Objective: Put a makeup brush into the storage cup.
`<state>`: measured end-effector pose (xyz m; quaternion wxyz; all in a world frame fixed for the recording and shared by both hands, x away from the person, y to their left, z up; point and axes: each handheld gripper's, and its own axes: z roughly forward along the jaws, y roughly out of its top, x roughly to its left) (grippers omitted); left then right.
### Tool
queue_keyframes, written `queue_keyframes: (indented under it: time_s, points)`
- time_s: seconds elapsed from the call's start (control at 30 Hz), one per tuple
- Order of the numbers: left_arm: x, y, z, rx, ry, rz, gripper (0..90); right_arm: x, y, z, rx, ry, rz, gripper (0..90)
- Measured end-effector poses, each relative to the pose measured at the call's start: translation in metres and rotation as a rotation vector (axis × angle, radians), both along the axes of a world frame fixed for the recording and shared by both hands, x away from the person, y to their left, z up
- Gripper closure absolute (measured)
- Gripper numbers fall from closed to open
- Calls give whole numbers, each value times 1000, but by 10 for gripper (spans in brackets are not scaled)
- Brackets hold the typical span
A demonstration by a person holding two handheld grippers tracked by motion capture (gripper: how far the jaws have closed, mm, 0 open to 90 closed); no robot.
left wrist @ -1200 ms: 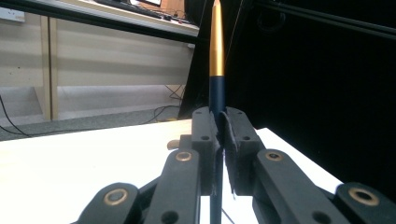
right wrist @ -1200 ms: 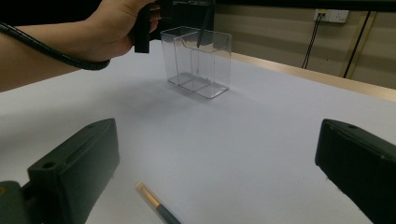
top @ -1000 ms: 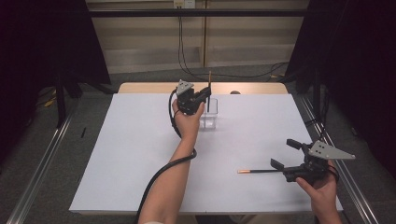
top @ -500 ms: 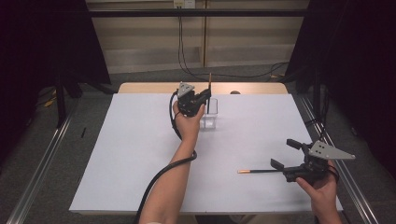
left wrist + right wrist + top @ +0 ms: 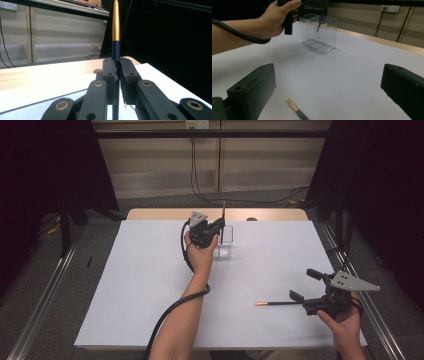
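A clear plastic box (image 5: 226, 243) stands on the white table near its far edge. My left gripper (image 5: 218, 226) is shut on a dark pen with a gold end (image 5: 223, 212) and holds it upright over the box. In the left gripper view the pen (image 5: 115, 27) rises between the closed jaws of my left gripper (image 5: 116, 67). The pen's lower end (image 5: 319, 25) dips into the top of the box (image 5: 322, 37). My right gripper (image 5: 301, 284) stands open near the front right. A second pen (image 5: 272, 304) lies flat on the table just left of it, and the right gripper view has that pen (image 5: 294, 108) low between its jaws.
The white sheet (image 5: 140, 285) covers most of the table, with a strip of bare wood (image 5: 160, 214) along the far edge. A black cable (image 5: 175, 307) trails along the left forearm. Dark curtains and metal rails flank both sides.
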<state>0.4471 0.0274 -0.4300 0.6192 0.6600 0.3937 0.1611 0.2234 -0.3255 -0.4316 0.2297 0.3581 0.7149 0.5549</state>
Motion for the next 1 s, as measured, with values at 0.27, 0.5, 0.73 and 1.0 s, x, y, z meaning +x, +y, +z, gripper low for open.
queue_keyframes:
  time_s: [0.27,0.5,0.73,1.0]
  points:
    - [-3,-1,-6,-1,11,-15,834,0,1,0,1,-2,-3,0]
    - [-6,-2,-10,-4,28,-28,831,0,1,0,-1,-2,-2,0]
    - [-7,-2,-8,-9,-6,-63,552,0,1,0,1,-1,3,0]
    - [-12,3,-2,-17,-40,-91,372,1,3,0,-2,0,8,0]
